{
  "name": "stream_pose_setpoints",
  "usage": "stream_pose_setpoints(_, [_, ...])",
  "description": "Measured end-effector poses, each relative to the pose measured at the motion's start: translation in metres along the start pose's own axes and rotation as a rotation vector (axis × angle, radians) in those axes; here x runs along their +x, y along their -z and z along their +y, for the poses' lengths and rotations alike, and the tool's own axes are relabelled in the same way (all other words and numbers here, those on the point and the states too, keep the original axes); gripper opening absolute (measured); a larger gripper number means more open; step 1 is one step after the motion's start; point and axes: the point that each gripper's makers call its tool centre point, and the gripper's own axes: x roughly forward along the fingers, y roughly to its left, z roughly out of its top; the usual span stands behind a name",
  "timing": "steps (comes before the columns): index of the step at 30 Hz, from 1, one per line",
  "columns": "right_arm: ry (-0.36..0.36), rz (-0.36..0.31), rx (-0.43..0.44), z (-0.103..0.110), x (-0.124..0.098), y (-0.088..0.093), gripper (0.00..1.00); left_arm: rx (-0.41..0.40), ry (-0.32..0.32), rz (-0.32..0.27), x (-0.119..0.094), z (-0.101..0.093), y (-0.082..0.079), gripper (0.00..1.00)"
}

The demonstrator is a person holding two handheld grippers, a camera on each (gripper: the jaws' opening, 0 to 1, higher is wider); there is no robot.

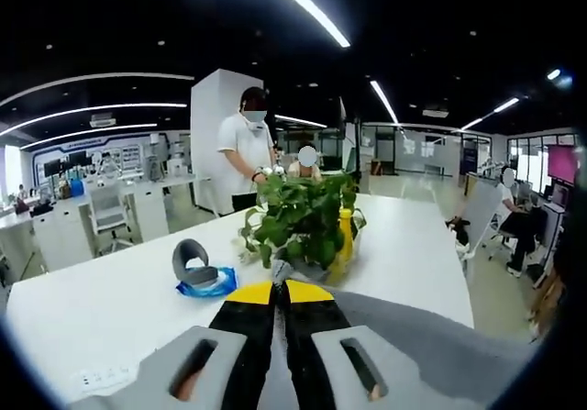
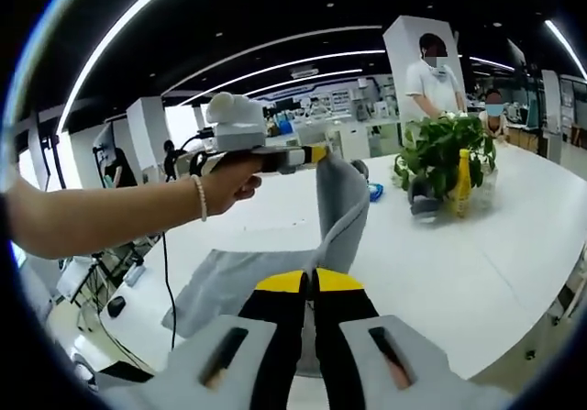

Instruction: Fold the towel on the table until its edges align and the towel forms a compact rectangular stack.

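Both grippers have their jaws pinched on the soft grey cloth towel (image 2: 341, 210): the left gripper (image 2: 316, 154) lifts one corner high, the right gripper (image 2: 310, 284) holds another near the white table's (image 2: 477, 263) near edge. Risks: cloth slipping out mid-fold, or the swing clipping the leafy green potted plant (image 2: 442, 153).

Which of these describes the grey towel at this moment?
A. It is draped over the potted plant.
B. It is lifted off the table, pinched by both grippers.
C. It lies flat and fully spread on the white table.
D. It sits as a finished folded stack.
B: in the right gripper view the grey towel hangs between the left gripper and the right gripper, both shut on it, above the white table.
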Motion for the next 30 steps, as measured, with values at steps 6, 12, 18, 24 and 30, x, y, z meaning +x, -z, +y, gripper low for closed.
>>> stream_pose_setpoints(6, [-0.039,-0.005,-0.022,0.014,0.000,-0.003,0.00,-0.016,-0.019,-0.005,-0.011,0.008,0.000,0.03])
stream_pose_setpoints(12, [-0.079,0.001,-0.039,0.024,0.000,-0.004,0.00,-0.032,-0.040,-0.008,-0.017,0.017,-0.002,0.03])
stream_pose_setpoints(18, [-0.127,0.003,-0.073,0.042,0.001,-0.003,0.00,-0.066,-0.083,-0.017,-0.027,0.036,0.002,0.03])
stream_pose_setpoints(24, [-0.168,-0.002,-0.082,0.054,0.003,-0.007,0.00,-0.069,-0.104,-0.013,-0.038,0.050,0.004,0.03])
stream_pose_setpoints(30, [-0.246,0.021,-0.090,0.076,0.007,-0.006,0.00,-0.038,-0.125,-0.021,-0.052,0.064,0.004,0.03])
